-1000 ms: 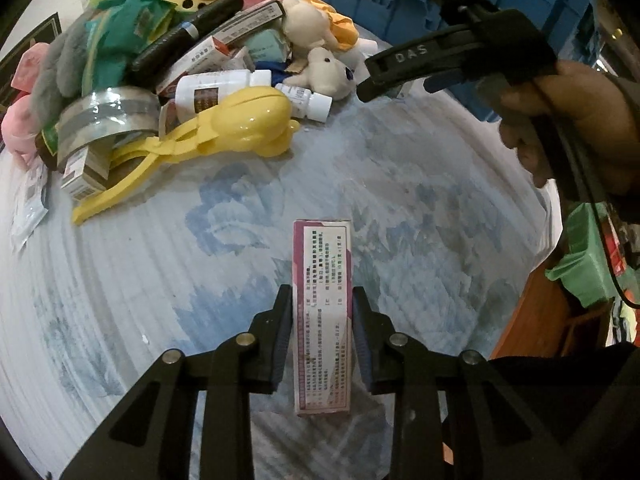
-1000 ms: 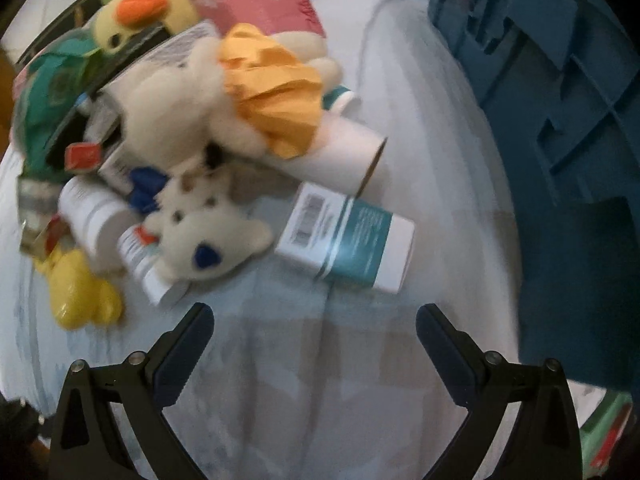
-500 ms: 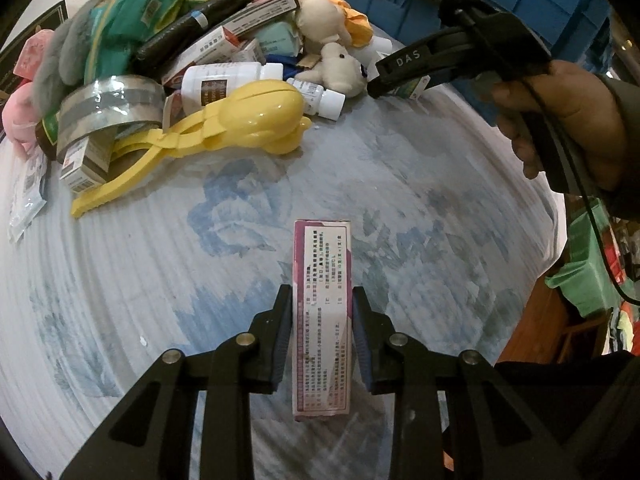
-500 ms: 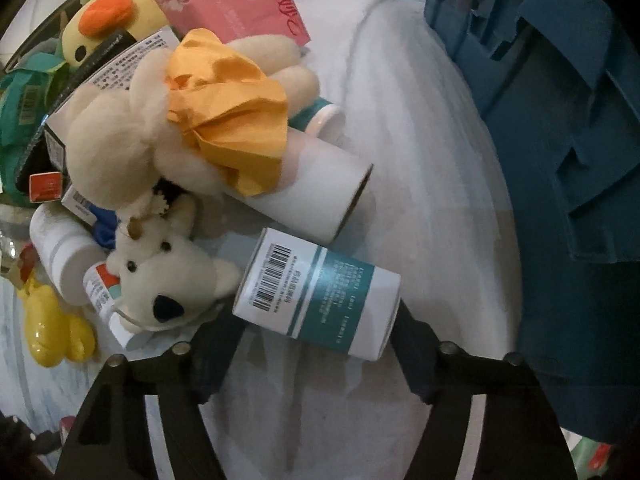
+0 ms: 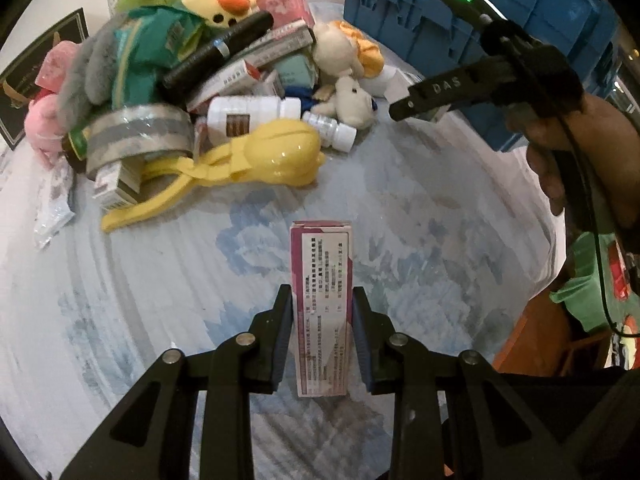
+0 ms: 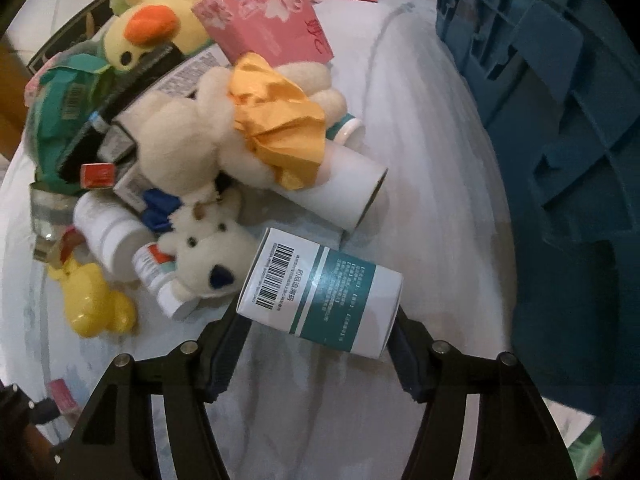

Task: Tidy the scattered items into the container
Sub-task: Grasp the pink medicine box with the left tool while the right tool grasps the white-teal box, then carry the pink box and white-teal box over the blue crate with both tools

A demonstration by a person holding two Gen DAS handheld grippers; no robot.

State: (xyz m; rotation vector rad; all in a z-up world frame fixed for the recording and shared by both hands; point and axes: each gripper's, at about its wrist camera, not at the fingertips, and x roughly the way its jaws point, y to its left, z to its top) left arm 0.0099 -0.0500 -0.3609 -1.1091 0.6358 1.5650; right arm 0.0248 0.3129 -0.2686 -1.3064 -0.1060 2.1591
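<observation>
Since a second ago the right gripper point(image 6: 316, 344) has closed from wide apart onto the white-and-teal cardboard box point(image 6: 320, 294), beside the blue plastic crate point(image 6: 560, 140); the left gripper point(image 5: 322, 332) stays clamped on a tall pink carton point(image 5: 322, 300); gripped askew, the box could twist free; the pale marbled surface point(image 5: 420, 240) is dimly lit.

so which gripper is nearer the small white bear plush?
Right. The right gripper is closed on the teal-and-white box that lies against the bear. The left gripper holds a pink box out on the open cloth, well clear of the pile.
</observation>
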